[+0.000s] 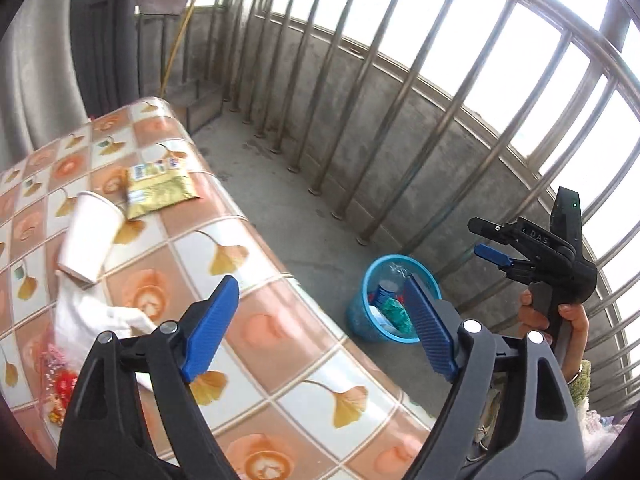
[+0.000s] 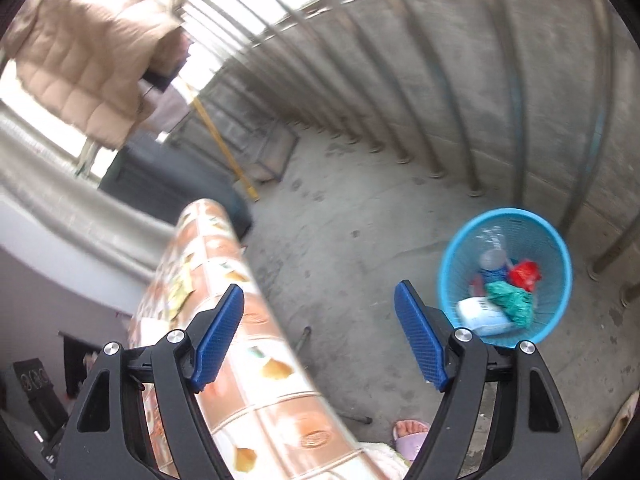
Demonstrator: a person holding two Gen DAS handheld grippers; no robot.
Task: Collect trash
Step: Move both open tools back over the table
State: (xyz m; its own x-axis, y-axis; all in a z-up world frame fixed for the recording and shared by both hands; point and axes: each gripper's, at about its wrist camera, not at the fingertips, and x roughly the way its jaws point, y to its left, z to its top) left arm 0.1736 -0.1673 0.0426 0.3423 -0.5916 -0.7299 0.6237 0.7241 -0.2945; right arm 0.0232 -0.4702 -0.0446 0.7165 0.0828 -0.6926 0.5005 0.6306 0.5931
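Left wrist view: the left tool (image 1: 320, 324) hangs with its jaws spread wide and nothing between them. On the table (image 1: 256, 240) lie a tipped white paper cup (image 1: 90, 238), a gold snack wrapper (image 1: 158, 190) and crumpled white tissue (image 1: 94, 320). The right tool (image 1: 494, 244) shows at right, jaws apart and empty. Right wrist view: the blue bin (image 2: 506, 276) stands on the concrete floor (image 2: 344, 248), trash inside.

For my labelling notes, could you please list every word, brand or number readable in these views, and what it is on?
"DAS": raised letters on the right gripper, left wrist view.
Yellow snack packet on the table: blue-and-white print, too blurred to read.
White pack in the blue bin: print too blurred.
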